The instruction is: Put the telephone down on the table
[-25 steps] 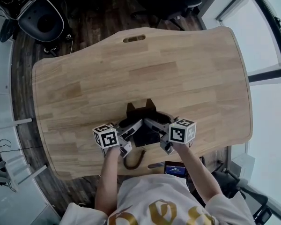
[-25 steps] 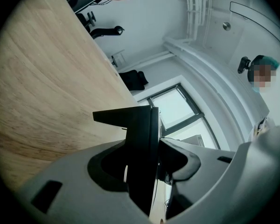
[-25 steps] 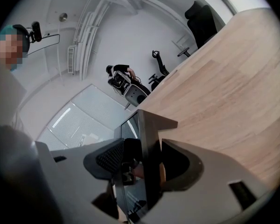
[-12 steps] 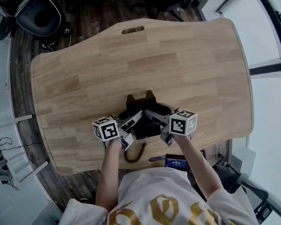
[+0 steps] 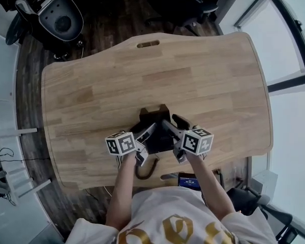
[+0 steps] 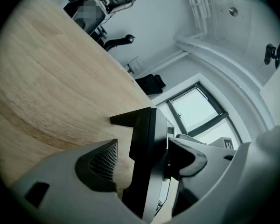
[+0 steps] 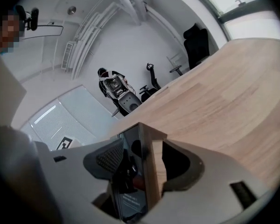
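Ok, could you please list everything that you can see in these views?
Table: one, light wood, centre.
Telephone: one, black, on the table's near part.
Cord: one, dark, coiled, hanging over the near edge.
Grey chair: one, grey and black, far left.
Black chair: one, black, beyond the far edge.
Screen device: one, dark, below the near edge.
Windows: several panes, bright, right side.
Left gripper: one, grey, jaws open, have just been opening, telephone between them.
Right gripper: one, grey, jaws open around the telephone.
Person: one, white shirt, bottom.
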Demonstrator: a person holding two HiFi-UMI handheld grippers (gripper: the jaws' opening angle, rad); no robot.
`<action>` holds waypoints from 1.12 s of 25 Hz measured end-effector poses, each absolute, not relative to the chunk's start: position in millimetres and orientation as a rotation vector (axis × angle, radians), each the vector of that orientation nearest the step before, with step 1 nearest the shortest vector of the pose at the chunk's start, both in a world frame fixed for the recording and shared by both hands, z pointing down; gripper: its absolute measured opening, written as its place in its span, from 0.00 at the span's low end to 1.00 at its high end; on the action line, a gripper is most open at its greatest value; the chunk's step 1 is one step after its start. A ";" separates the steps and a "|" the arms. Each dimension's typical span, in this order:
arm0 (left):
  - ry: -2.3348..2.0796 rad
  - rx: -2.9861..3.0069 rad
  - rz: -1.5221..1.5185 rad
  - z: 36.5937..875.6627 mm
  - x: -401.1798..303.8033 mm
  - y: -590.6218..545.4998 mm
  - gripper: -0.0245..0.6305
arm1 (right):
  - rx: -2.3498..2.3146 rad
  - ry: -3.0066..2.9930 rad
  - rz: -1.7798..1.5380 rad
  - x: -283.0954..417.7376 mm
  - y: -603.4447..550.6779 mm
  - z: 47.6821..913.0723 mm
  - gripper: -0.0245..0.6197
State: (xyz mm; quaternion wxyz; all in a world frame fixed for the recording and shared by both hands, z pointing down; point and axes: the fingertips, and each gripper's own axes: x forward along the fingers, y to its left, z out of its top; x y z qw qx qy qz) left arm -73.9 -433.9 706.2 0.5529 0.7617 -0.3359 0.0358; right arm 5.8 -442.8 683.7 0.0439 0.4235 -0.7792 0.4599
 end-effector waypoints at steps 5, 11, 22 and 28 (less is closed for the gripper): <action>-0.983 1.870 0.042 681.7 -100.3 -440.4 0.51 | 1.372 -2.399 1.389 16.4 -429.8 664.4 0.42; -1.107 1.951 0.039 648.7 -120.2 -428.1 0.51 | 1.543 -2.414 1.214 35.5 -412.8 632.5 0.41; -1.185 2.131 -0.088 578.3 -118.4 -385.1 0.23 | 1.514 -2.583 1.067 16.6 -367.8 574.8 0.11; -1.217 2.273 -0.054 541.9 -121.0 -360.9 0.05 | 1.524 -2.602 0.829 4.6 -342.1 546.9 0.07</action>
